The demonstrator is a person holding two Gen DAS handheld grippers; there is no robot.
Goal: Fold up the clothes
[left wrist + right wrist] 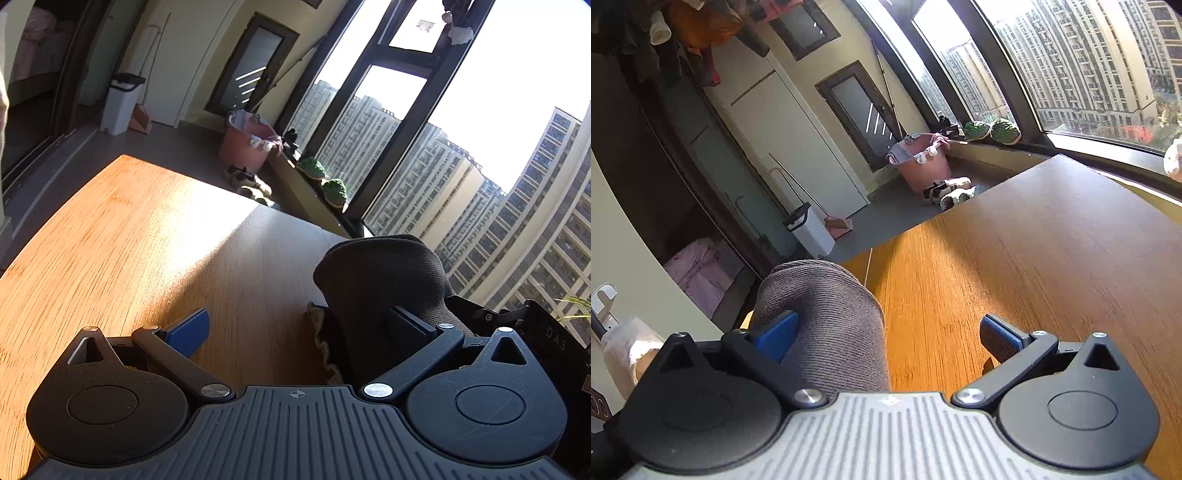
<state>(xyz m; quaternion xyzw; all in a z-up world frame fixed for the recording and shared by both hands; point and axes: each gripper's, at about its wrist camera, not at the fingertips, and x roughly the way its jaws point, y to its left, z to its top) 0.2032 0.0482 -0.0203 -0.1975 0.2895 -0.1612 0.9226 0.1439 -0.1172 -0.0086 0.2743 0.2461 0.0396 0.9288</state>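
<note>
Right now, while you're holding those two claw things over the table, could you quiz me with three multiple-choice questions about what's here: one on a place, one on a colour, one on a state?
1. Where is the pink bucket?
A. on the floor by the window
B. on the wooden table
C. hanging on the door

2. What colour are the left gripper's pads?
A. red
B. blue
C. green

3. How do the jaws of the right gripper stand?
A. wide apart
B. shut on a cup
C. shut on a broom

Answers:
1 A, it stands on the grey floor below the sill.
2 B, the pad is plainly blue.
3 A, a wide gap separates the pads, with grey knitted cloth draped over one.
</note>
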